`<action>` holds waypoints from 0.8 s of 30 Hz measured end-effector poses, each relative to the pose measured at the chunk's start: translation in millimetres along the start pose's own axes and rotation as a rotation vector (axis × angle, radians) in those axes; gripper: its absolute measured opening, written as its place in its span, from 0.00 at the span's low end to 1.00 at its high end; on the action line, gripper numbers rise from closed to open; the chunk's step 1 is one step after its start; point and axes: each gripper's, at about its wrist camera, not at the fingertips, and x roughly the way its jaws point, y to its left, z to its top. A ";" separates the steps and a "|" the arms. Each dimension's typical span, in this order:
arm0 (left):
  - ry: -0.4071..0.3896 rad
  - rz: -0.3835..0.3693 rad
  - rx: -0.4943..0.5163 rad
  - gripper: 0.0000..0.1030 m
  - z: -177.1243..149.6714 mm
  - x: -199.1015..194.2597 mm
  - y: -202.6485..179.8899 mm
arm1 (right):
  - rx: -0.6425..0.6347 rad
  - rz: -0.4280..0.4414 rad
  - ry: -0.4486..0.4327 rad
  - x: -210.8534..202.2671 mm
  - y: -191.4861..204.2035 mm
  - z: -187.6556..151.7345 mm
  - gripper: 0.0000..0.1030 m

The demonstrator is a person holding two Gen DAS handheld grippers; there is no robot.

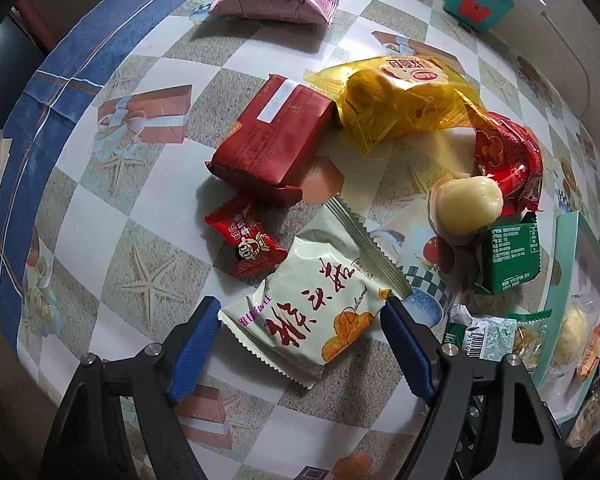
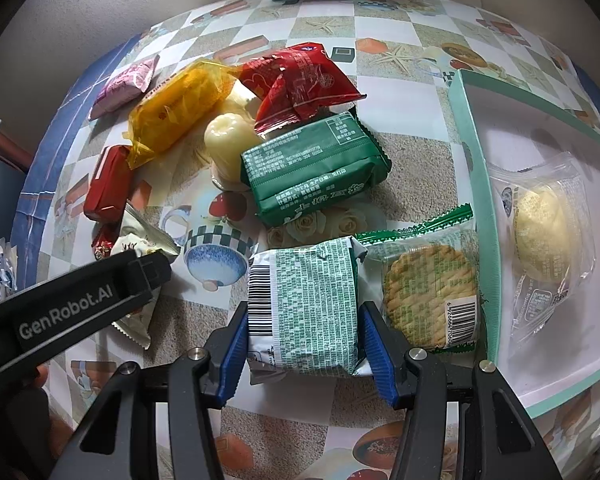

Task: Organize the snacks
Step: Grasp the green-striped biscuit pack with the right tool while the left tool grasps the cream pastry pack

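Observation:
A pale green snack packet point(image 1: 312, 320) with red characters lies flat on the patterned tablecloth. My left gripper point(image 1: 302, 305) points down over it, one blue pad at each side edge; the packet looks unsqueezed. My right gripper point(image 2: 304, 309) is shut on a green-and-white packet point(image 2: 304, 276) with a barcode, its pads pressing both sides. A round cracker point(image 2: 428, 284) in a clear, green-edged wrapper lies just right of it. The teal-walled box point(image 2: 474, 184) at the right holds a clear-wrapped yellow bun point(image 2: 544, 232). A black finger point(image 2: 148, 272) of the left gripper shows in the right wrist view.
A snack pile lies beyond: dark red block packet point(image 1: 276, 140), yellow bag point(image 1: 404, 100), red bag point(image 1: 508, 160), pale jelly cup point(image 1: 466, 208), green packet point(image 2: 316, 168), small red candy point(image 1: 244, 240). A pink packet point(image 1: 276, 0) and a teal toy box point(image 1: 476, 0) sit further back.

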 end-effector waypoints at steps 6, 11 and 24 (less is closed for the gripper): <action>-0.006 -0.002 0.000 0.78 0.9 -6.3 1.4 | -0.004 -0.004 0.000 0.5 0.5 0.2 0.55; -0.016 0.006 0.003 0.78 -2.2 -8.6 1.2 | -0.017 -0.012 -0.004 3.4 1.4 -0.2 0.55; -0.013 0.060 0.036 0.70 -7.8 -6.0 -15.4 | -0.050 -0.037 -0.011 1.5 9.5 -3.9 0.55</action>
